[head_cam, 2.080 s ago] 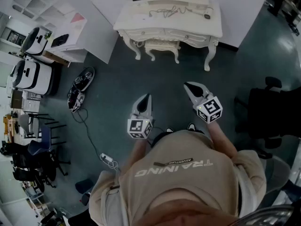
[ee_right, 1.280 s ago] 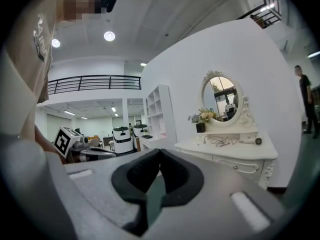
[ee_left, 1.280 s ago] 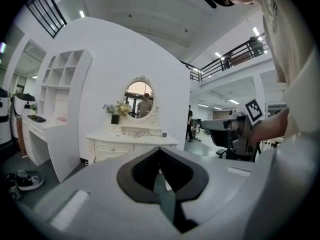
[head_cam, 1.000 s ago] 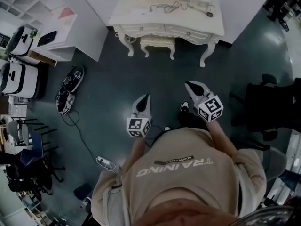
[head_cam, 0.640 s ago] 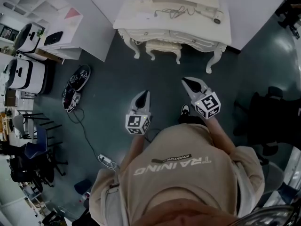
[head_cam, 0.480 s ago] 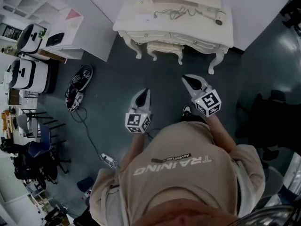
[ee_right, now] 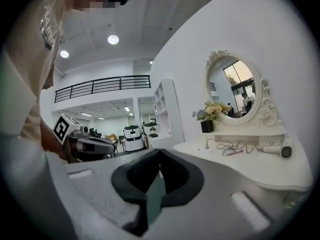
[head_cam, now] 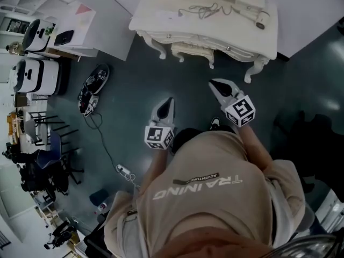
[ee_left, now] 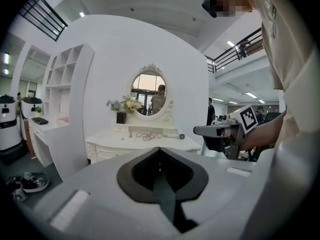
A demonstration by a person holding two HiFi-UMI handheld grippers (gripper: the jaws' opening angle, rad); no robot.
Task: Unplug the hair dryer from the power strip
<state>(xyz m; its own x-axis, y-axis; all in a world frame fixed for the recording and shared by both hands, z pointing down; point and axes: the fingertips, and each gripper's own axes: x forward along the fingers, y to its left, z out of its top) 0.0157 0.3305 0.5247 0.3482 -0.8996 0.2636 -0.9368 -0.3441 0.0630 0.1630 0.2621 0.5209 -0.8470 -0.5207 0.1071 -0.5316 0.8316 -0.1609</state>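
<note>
Dark teal floor [head_cam: 134, 90] and white walls, seen steeply from above. Far left is a white shelf unit [head_cam: 75, 28] with a couple of white rounded machines [head_cam: 35, 77] beside it, and a bunch of dark chairs [head_cam: 45, 157] lower down. On the floor near them sits a black gadget [head_cam: 92, 90]. A thin cable [head_cam: 105, 144] runs from it to a small white socket block [head_cam: 124, 171] lying close to the person's left side.

Moving on, the left gripper [head_cam: 169, 101] is held out at about waist level over the floor, pointing toward the vanity. Its own view shows the jaws pressed together at the tips with nothing between them.

Straight ahead is the cream vanity table [head_cam: 161, 20] with curly legs and a matching stool [head_cam: 193, 50] tucked under it. There's a loose tangle of cord [head_cam: 207, 8] on the top. From the left gripper view you also get the oval mirror [ee_left: 149, 90] and a little pot of flowers [ee_left: 125, 105] on it.

The right gripper [head_cam: 215, 84] is a bit further forward than the left one, aimed the same way. Its jaws are also squeezed together on nothing.

The hair dryer [head_cam: 262, 20] is lying at the right end of the vanity top, well apart from both grippers. Can't make out from here what its cord is plugged into.

A dark chair [head_cam: 317, 138] sits off to the far right.
</note>
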